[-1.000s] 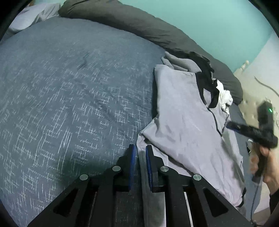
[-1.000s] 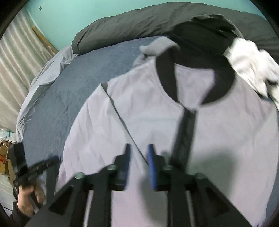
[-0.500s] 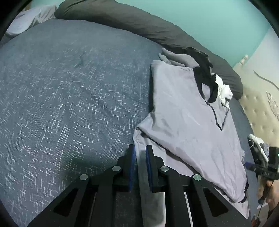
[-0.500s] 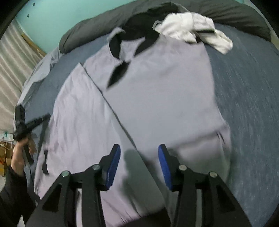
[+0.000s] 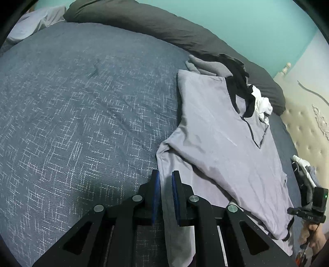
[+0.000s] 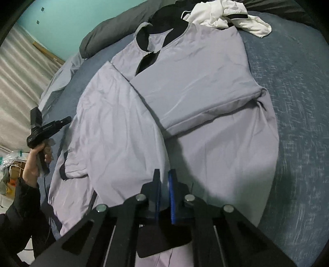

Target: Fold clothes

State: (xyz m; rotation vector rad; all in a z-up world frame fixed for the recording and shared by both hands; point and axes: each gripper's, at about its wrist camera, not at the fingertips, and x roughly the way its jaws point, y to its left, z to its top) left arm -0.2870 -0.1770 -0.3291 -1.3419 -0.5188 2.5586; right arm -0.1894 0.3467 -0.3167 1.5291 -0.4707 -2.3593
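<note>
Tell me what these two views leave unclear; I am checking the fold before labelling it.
- Hem of the lilac black-collared shirt: right wrist view, hidden under the right gripper.
- Shirt fabric gripped in the left gripper: left wrist view, cut off by the bottom edge.
- Crumpled white garment: its type is unclear, bunched and partly cut by the top edge.
- Blue patterned bedspread: blurred at the right side.

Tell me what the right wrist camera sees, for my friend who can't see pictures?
The right gripper is pinching the bottom edge of a light grey shirt with a black collar, spread on a dark blue bedspread. A crumpled white garment lies beyond the collar, and a hand at the left holds the other gripper.
</note>
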